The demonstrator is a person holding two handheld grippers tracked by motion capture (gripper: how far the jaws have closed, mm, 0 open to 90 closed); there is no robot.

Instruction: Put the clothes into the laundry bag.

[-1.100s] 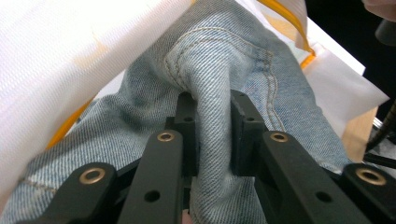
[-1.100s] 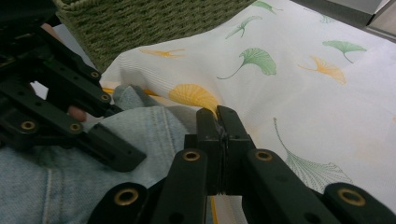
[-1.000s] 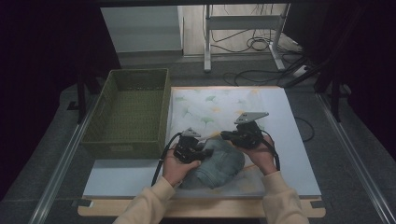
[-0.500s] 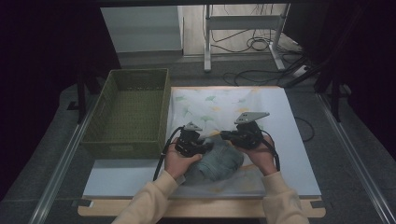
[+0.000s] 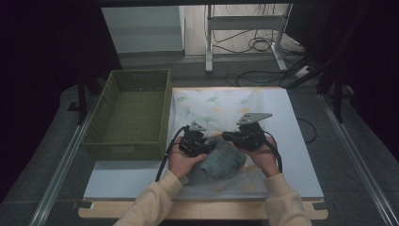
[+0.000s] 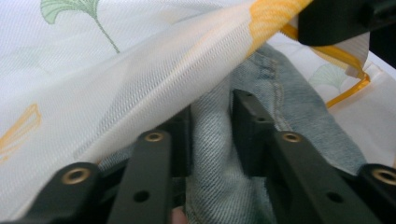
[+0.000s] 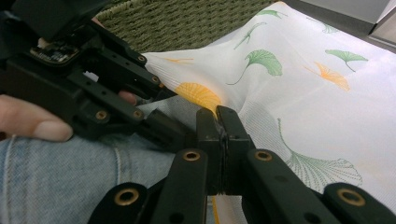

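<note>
A bundled pale-blue denim garment (image 5: 221,164) lies at the near edge of a white mesh cloth printed with ginkgo leaves (image 5: 221,103). My left gripper (image 5: 203,148) has a fold of the denim (image 6: 299,107) between its pads (image 6: 212,116). Its jaws have just been opening, and the fold still fills the gap and touches both pads. The cloth (image 6: 116,74) drapes over that gripper. My right gripper (image 5: 228,137) is shut on the cloth's yellow-trimmed edge (image 7: 217,116) and holds it raised above the denim (image 7: 46,177). Close to its left is the left gripper (image 7: 93,93).
A green woven basket (image 5: 124,147) with nothing in it stands left of the cloth, its wall (image 7: 187,18) just beyond the grippers. The cloth lies on a white sheet (image 5: 301,155) over a wooden board. Metal rails run along both sides of the table; cables lie on the floor beyond.
The left gripper has edged slightly away from the person, still at the denim bundle. The right gripper has kept its place with the cloth edge in it.
</note>
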